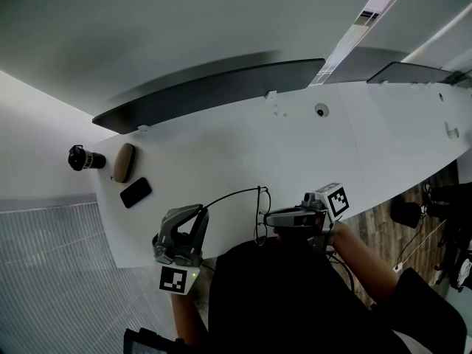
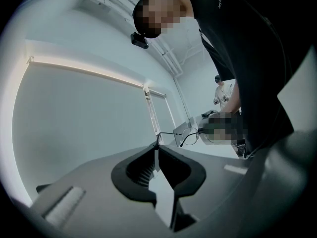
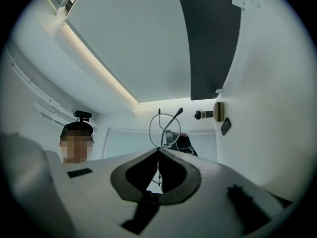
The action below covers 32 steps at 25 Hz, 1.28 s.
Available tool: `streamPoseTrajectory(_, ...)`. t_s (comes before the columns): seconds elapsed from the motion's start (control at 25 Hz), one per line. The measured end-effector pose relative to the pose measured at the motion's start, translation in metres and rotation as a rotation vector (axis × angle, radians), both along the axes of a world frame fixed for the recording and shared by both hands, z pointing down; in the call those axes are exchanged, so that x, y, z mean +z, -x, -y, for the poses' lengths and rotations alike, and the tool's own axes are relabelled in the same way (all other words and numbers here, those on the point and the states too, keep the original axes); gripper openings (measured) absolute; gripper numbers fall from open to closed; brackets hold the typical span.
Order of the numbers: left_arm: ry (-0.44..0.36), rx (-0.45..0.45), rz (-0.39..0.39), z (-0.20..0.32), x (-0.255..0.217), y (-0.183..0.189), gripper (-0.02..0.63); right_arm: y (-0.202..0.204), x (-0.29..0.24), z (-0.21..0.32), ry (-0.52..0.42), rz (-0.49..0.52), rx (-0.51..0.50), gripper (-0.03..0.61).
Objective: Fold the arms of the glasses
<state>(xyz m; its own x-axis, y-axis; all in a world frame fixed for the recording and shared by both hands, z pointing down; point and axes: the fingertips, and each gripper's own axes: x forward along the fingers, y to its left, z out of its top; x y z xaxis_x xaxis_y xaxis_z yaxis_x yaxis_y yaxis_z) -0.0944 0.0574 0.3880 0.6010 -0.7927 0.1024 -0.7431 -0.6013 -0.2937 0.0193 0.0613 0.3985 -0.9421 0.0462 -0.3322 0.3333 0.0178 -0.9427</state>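
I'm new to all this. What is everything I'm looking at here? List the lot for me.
table: one, white, fills the middle of the head view.
glasses: one pair, thin dark wire, over the table's near edge, between both grippers.
phone: one, black, flat on the table at left.
case: one, brown oval, just beyond the phone.
cylinder: one, black with a pale band, beside the case at the table's left end.
panels: at least two, dark, along the table's far edge.
person: one, dark top, at the near edge.
left gripper: one, grey, shut on the tip of a glasses arm.
right gripper: one, grey, shut on the glasses frame.
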Motion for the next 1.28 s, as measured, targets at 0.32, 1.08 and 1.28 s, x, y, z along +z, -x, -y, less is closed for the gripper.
streamPoseTrajectory(0.32, 0.012, 0.014, 0.015, -0.001, 0.001, -0.007, 0.031, -0.003, 0.003, 0.004, 0.005, -0.005, 0.013, 0.011)
streamPoseTrajectory(1.08, -0.013, 0.045, 0.063, -0.026, 0.005, -0.04, 0.028, -0.005, 0.002, 0.02, 0.002, -0.004, 0.094, 0.011)
streamPoseTrajectory(1.28, -0.009, 0.044, 0.098, -0.035, 0.014, -0.051, 0.028, -0.003, 0.001, 0.022, 0.008, -0.003, 0.107, 0.011)
